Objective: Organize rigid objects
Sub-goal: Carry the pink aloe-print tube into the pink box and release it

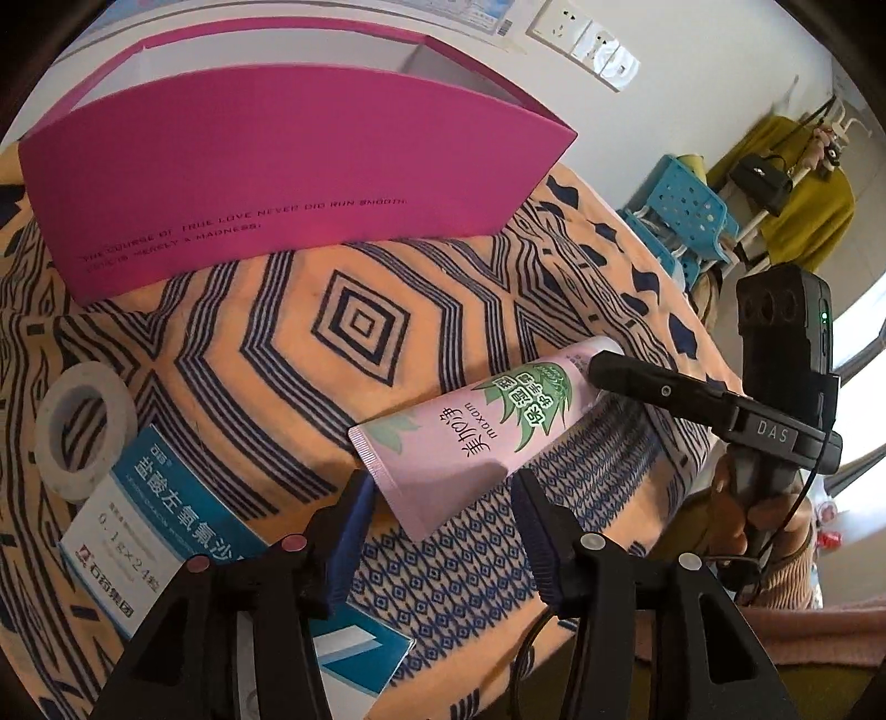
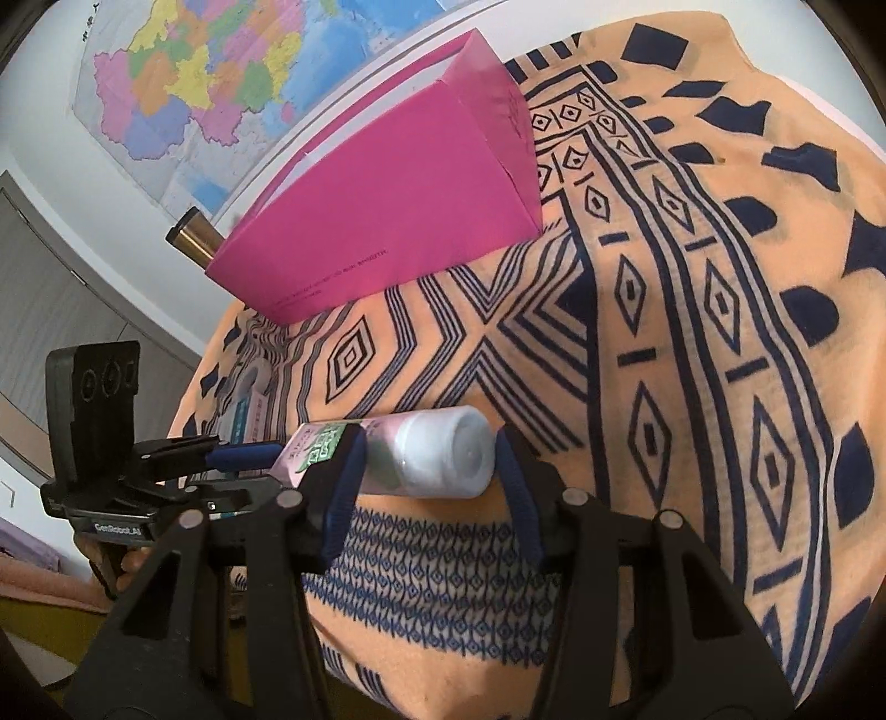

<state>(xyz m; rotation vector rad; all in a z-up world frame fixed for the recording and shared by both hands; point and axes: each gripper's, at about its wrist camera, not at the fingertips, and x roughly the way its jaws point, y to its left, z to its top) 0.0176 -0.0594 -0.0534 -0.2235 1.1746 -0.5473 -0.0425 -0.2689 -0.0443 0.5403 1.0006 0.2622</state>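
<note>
A white wall carries sockets; a coloured map hangs on it; beyond the worktop's far right corner stand a blue perforated chair and a rack with an olive garment and black bag; daylight pours through a window; grey cabinet doors stand left.

The pink tube reads "maxam". The magenta box says "TRUE LOVE NEVER DID RUN SMOOTH". The right hand-held gripper bears "DAS"; the medicine box at near left shows "0.1g×24".

Pink tube with green leaf print lies flat on the patterned cloth, white cap toward 2 o'clock; magenta box stands open at 11 o'clock.
</note>
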